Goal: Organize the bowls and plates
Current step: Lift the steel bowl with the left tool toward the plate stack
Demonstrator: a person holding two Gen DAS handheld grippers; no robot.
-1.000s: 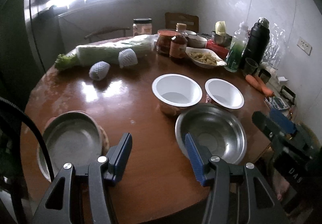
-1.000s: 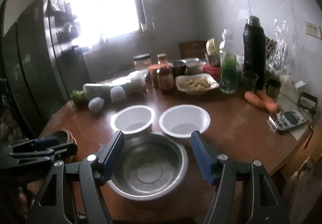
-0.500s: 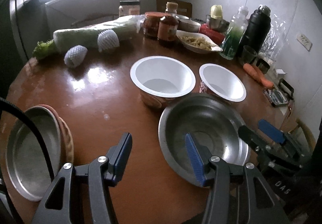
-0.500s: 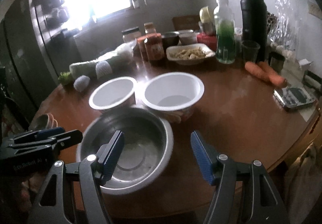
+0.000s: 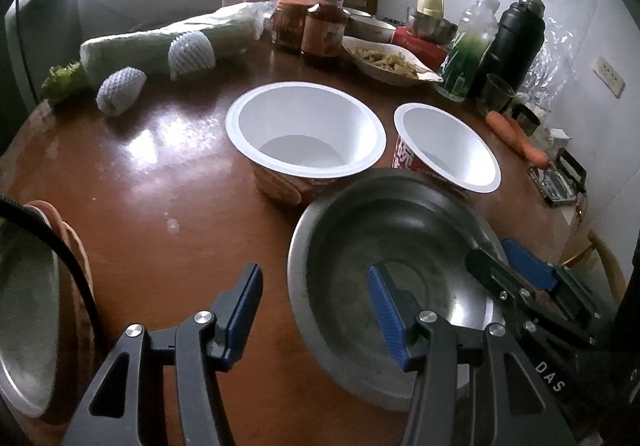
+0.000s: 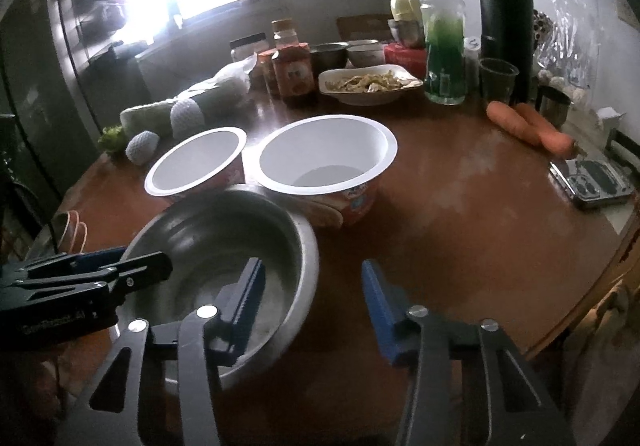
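My right gripper (image 6: pixel 310 298) is closing, jaws astride the near rim of the steel bowl (image 6: pixel 224 242) on the round table (image 6: pixel 460 213), pads not yet pressing; my left gripper (image 5: pixel 316 310) gapes, straddling the opposite rim (nothing gripped). I judge this the grasp step. Next: clamp squarely, lift level, clearing the two white paper bowls (image 6: pixel 326 161) just behind.

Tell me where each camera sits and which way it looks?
Left wrist: on the left gripper, looking down across the table; the steel bowl's left rim sits between its fingers.
Right wrist: on the right gripper, closing, straddling the bowl's right rim.
Both show the bowl, two white cups, and each other's gripper.
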